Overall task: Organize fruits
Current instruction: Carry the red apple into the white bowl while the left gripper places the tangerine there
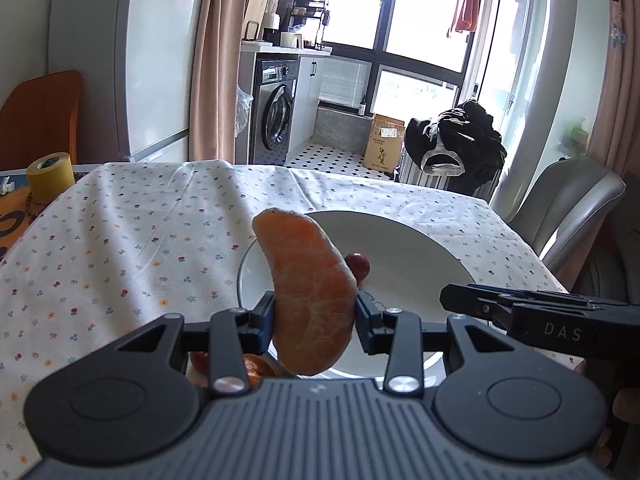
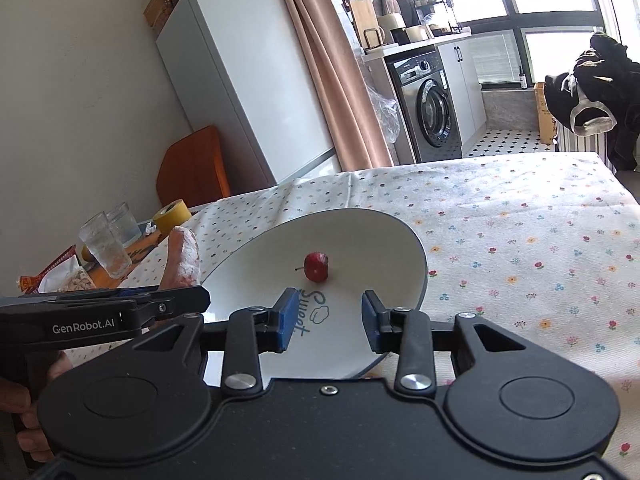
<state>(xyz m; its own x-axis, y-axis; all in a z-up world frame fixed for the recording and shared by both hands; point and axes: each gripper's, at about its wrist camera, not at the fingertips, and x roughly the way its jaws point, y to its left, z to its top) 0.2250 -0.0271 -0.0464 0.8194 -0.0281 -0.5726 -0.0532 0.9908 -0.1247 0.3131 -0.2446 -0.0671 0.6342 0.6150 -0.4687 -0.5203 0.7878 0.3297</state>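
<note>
Orange segment (image 1: pixel 316 300), pinched upright in my left gripper (image 1: pixel 316 316) above the near rim of the white plate (image 1: pixel 408 248); cherry (image 2: pixel 317 266) lies mid-plate. My right gripper (image 2: pixel 330 316) hangs open, empty. Step: carrying; next, lower and release onto the plate.

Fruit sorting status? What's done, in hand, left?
Done: one small red fruit sits on the white plate.
In hand: the left gripper is shut on an orange segment, held above the plate's near-left rim. The right gripper is open and empty over the plate.
Left: set the segment down; more orange and red pieces lie on the tablecloth under the left gripper.
</note>
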